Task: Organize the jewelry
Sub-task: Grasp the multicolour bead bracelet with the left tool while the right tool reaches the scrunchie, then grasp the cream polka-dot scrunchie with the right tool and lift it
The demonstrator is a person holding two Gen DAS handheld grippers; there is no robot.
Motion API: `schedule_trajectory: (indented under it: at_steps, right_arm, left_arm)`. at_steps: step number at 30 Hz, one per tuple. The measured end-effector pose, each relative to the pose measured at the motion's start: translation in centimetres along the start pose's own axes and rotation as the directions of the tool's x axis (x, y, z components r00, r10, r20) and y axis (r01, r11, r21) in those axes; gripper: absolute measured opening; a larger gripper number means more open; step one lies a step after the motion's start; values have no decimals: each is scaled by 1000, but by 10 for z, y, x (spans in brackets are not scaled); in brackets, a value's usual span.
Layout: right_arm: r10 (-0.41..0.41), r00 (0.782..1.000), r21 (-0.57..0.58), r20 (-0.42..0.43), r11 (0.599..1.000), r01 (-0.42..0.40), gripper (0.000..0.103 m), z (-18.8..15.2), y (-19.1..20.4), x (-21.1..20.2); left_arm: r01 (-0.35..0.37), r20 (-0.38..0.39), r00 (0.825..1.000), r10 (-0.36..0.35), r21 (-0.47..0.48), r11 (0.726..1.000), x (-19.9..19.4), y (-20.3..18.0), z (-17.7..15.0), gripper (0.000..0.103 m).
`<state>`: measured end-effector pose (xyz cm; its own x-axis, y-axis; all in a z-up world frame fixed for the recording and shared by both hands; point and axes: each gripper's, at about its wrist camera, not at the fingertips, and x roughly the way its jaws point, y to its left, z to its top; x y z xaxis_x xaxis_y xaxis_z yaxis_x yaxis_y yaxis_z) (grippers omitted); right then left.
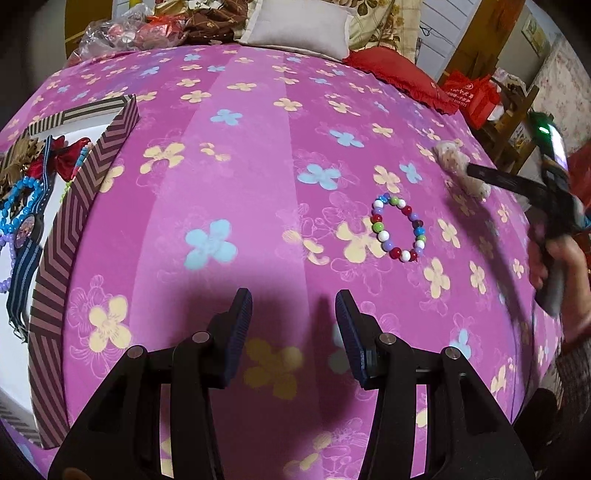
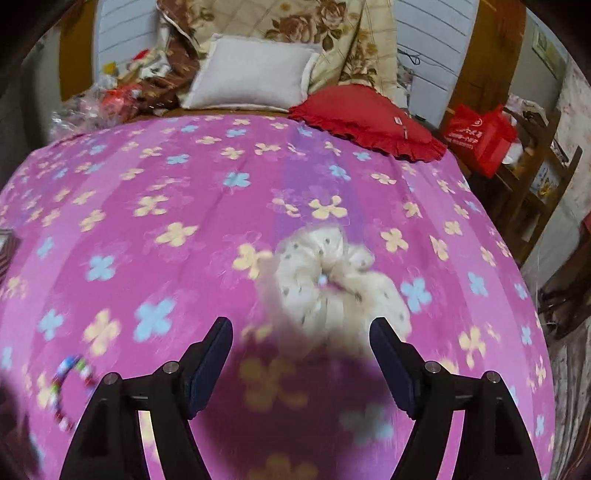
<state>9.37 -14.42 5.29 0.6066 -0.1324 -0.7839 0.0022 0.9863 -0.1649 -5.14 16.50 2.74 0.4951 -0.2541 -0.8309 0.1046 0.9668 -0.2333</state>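
A multicoloured bead bracelet (image 1: 399,229) lies on the pink flowered bedspread (image 1: 258,155), ahead and right of my open, empty left gripper (image 1: 293,306). A striped box (image 1: 70,229) at the left holds a watch (image 1: 27,236), blue beads (image 1: 18,199) and a red bow (image 1: 72,155). A cream dotted scrunchie (image 2: 332,280) lies just ahead of my open, empty right gripper (image 2: 301,332). In the left wrist view the right gripper (image 1: 476,173) sits over the scrunchie (image 1: 458,166). The bracelet (image 2: 70,391) shows blurred at the lower left of the right wrist view.
A grey pillow (image 2: 255,74), a red cushion (image 2: 369,118) and a flowered quilt (image 2: 325,33) lie at the bed's head. Plastic-wrapped clutter (image 2: 107,99) sits at the back left. A red bag (image 2: 480,136) and wooden shelves (image 2: 532,192) stand right of the bed.
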Motion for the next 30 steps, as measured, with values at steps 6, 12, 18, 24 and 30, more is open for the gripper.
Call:
schedule_trajectory:
  at_steps: [6, 12, 18, 24, 30]
  right_arm:
    - [40, 995, 105, -92, 994, -31, 15, -7, -15, 33]
    - [174, 978, 142, -113, 977, -157, 6, -55, -20, -5]
    - [258, 956, 118, -137, 963, -243, 6, -111, -5, -46]
    - [243, 970, 79, 24, 967, -244, 45, -104, -3, -69]
    - [217, 974, 110, 68, 968, -224, 61, -103, -18, -62]
  left_arm:
    - [8, -13, 1000, -8, -12, 1000, 1, -8, 22, 46]
    - [2, -48, 999, 3, 87, 996, 26, -44, 44, 46]
    - [14, -110, 994, 4, 162, 987, 64, -75, 59, 46]
    - [-53, -56, 996, 70, 262, 964, 74, -98, 59, 35]
    - [-31, -60, 997, 47, 250, 968, 69, -100, 53, 8]
